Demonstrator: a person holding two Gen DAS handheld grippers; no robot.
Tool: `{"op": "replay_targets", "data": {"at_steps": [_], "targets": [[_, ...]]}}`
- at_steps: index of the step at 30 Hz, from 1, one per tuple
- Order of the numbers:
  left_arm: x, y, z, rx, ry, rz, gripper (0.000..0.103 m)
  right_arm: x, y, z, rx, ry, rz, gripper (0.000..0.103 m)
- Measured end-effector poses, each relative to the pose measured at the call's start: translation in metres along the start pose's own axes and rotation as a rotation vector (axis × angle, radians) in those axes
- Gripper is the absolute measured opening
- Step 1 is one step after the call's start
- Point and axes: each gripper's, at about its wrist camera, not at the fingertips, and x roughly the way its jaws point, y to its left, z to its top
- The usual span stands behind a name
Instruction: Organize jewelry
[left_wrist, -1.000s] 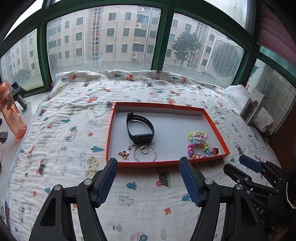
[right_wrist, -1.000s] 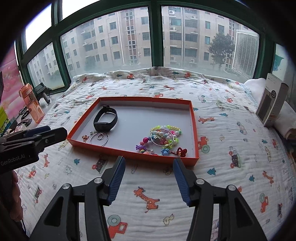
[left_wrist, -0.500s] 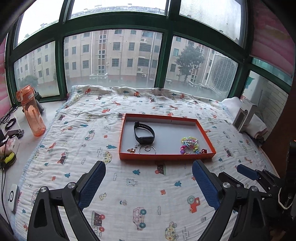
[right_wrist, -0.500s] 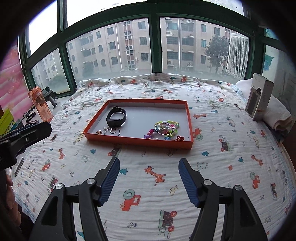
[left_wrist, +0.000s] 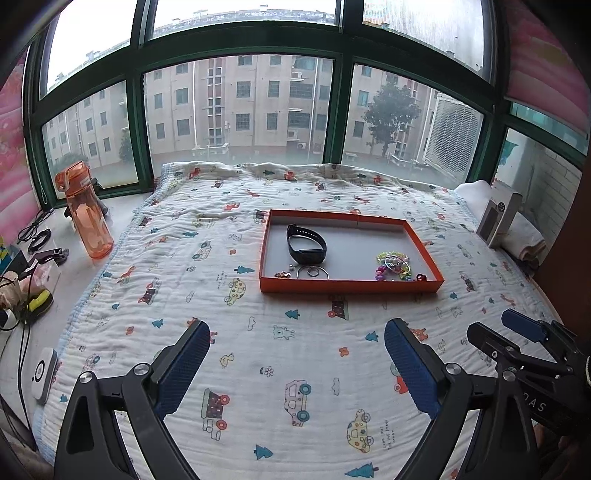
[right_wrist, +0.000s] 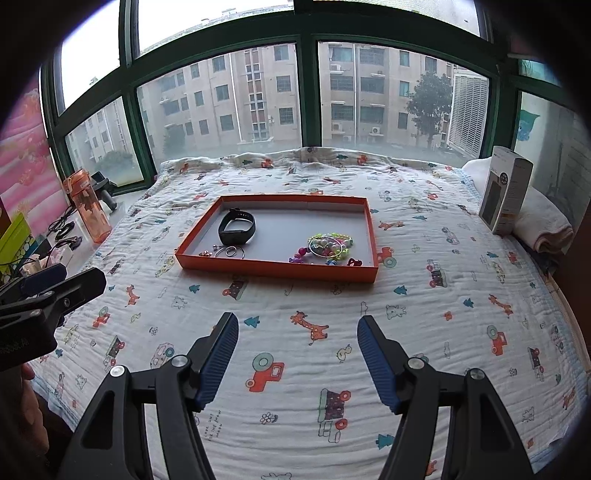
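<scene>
An orange tray (left_wrist: 351, 286) (right_wrist: 273, 268) with a grey floor lies on the patterned quilt. In it are a black wristband (left_wrist: 306, 249) (right_wrist: 237, 229), thin silver rings (left_wrist: 314, 272) (right_wrist: 231, 252), a small coppery trinket (left_wrist: 282, 274) and a heap of coloured bead bracelets (left_wrist: 394, 266) (right_wrist: 328, 246). My left gripper (left_wrist: 295, 332) hovers open over the quilt, well short of the tray, nothing between its fingers. My right gripper (right_wrist: 297, 325) is also open and empty, near the quilt's front. Each gripper shows at the edge of the other's view.
An orange water bottle (left_wrist: 86, 210) (right_wrist: 88, 206) and cables sit on the sill at left. A white and black box (left_wrist: 498, 216) (right_wrist: 508, 192) leans on folded towels at right. A small white device (left_wrist: 42, 374) lies at the quilt's left edge. Windows stand behind.
Both grippers have drawn back and up from the tray, which now looks smaller and farther. The left jaws have spread much wider, the right jaws a little wider.
</scene>
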Motion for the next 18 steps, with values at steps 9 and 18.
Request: {"op": "replay_targets", "data": {"at_steps": [9,18], "targets": [[-0.0005,0.0,-0.002,0.009,0.003,0.016,0.103,-0.0059,-0.0008,-0.0009,0.004,-0.014,-0.002,0.074],[-0.003,0.0042,-0.0024,0.003,-0.006,0.034,0.103,-0.0071,-0.0007,-0.0008,0.003,-0.017,-0.002,0.074]]}}
